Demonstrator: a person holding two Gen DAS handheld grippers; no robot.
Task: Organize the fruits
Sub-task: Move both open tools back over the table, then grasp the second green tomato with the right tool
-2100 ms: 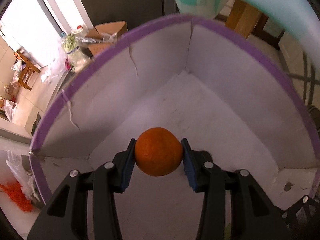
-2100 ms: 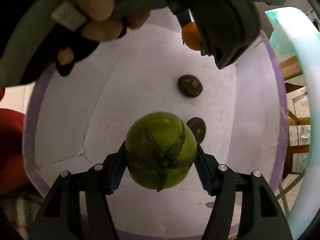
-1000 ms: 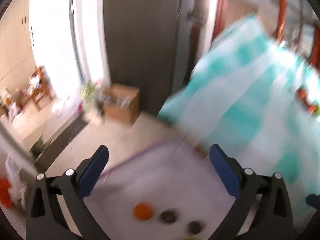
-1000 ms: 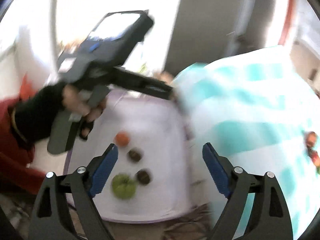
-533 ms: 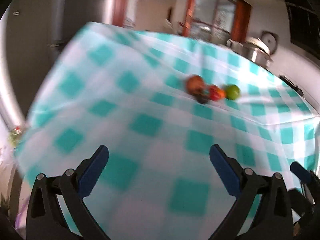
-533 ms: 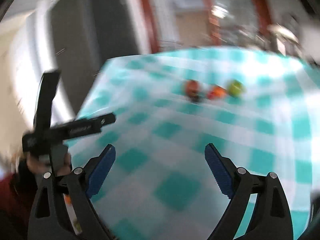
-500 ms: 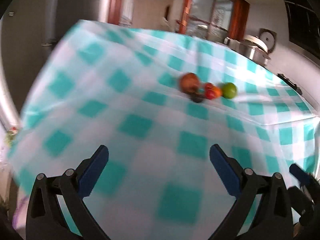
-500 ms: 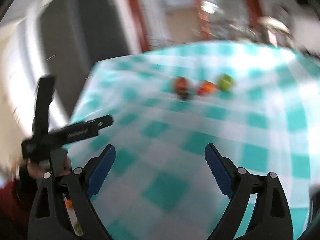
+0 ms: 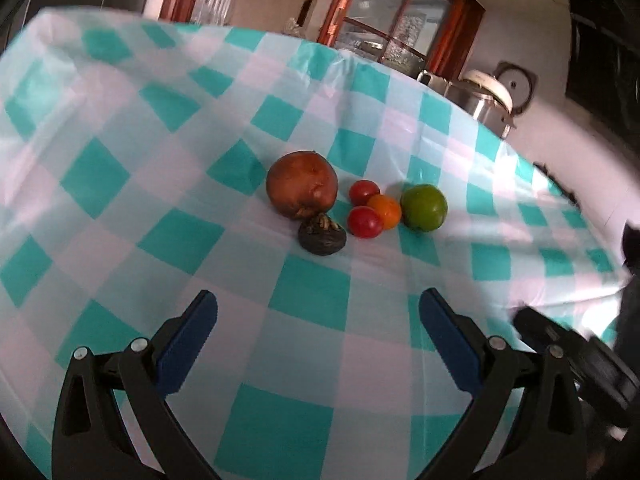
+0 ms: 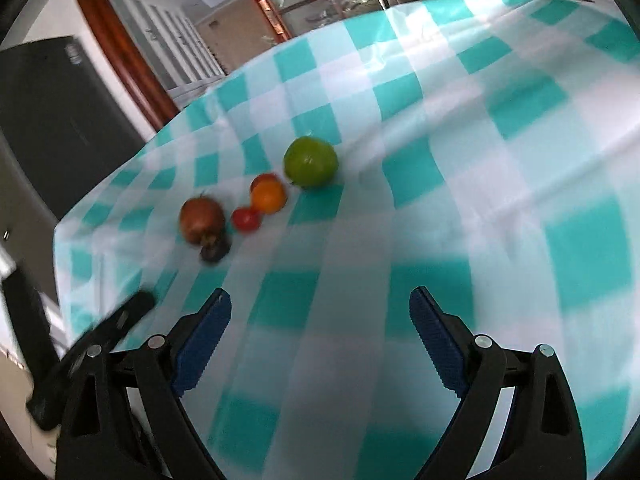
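Note:
A cluster of fruit lies on a teal-and-white checked tablecloth (image 9: pixel 312 292): a large brown pomegranate (image 9: pixel 302 189), a dark wrinkled fruit (image 9: pixel 322 236), two red tomatoes (image 9: pixel 364 221), an orange fruit (image 9: pixel 385 210) and a green tomato (image 9: pixel 424 207). My left gripper (image 9: pixel 318 328) is open and empty, a short way before the cluster. In the right wrist view the same fruits show: pomegranate (image 10: pixel 201 219), orange fruit (image 10: pixel 269 196), green tomato (image 10: pixel 310 161). My right gripper (image 10: pixel 320 320) is open and empty, also short of them.
Steel pots (image 9: pixel 480 98) stand beyond the table's far edge, with a wood-framed glass door (image 9: pixel 384 12) behind. A dark fridge (image 10: pixel 52 120) stands at the left. The other gripper's body shows at the lower right (image 9: pixel 576 356) and at the lower left (image 10: pixel 92 344).
Both grippers let go of the orange and green fruits in the purple-rimmed box, swung up to the table, and have moved closer to the fruit cluster.

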